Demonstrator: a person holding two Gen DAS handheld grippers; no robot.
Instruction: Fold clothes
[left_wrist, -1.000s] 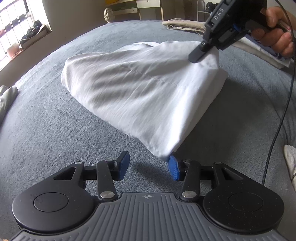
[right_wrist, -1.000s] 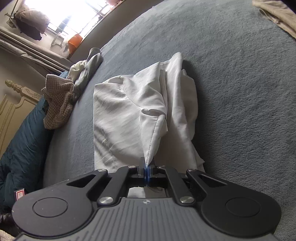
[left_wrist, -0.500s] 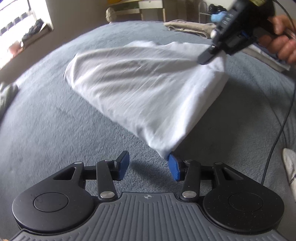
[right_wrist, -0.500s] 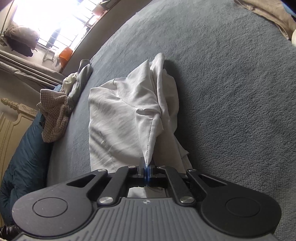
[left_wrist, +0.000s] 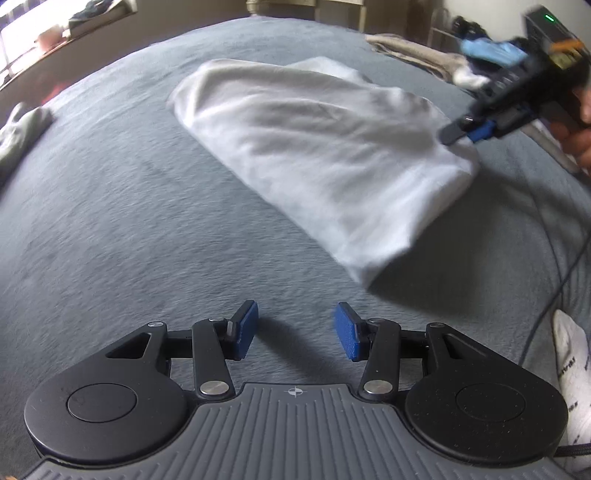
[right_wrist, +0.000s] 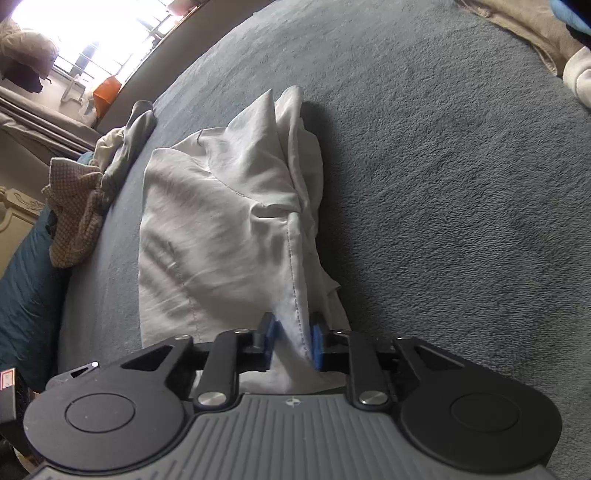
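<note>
Right wrist: right gripper (right_wrist: 293, 341) parted around white garment (right_wrist: 221, 236); left gripper (left_wrist: 294, 329) released, empty.

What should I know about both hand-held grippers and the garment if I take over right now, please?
Left hand-held gripper: open, empty, just short of the white garment.
Right hand-held gripper: jaws parted, a seamed edge of the garment between the pads.
The garment lies bunched in a rough fold on the grey bedcover.
Left: release, flatten, finish folding.
</note>
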